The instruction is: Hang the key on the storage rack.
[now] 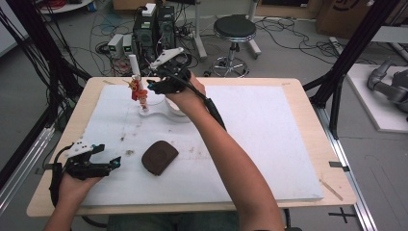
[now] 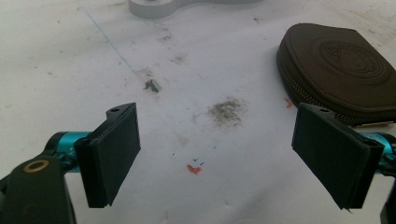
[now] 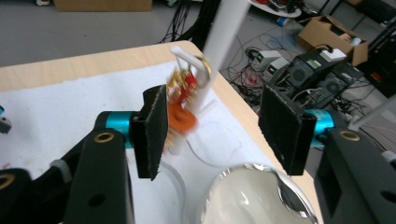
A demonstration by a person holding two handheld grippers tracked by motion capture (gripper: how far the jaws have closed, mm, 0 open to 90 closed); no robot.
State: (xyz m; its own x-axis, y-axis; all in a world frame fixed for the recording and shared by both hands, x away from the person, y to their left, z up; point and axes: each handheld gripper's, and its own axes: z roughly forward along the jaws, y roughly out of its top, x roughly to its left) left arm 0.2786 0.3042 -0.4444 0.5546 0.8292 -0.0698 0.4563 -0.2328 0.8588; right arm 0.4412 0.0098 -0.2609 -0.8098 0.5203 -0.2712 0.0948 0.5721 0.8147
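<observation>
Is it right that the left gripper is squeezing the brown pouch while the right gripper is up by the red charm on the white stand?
Not quite. The left gripper is open and holds nothing; the brown pouch lies on the white mat beside it, as the left gripper view shows. The rest is right: the right gripper is by the red charm on the white stand.

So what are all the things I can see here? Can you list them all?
brown pouch: one, dark brown with a zip, on the white mat, near the left gripper
white stand: one, white, with an upright post, far side of the mat
red and gold charm: one, hanging on the stand's post
white mat: one, covering most of the table
wooden table: one, light wood
stool: one, black seat, on the floor behind
left gripper: one, black, open, near the pouch
right gripper: one, black, open, beside the charm
</observation>
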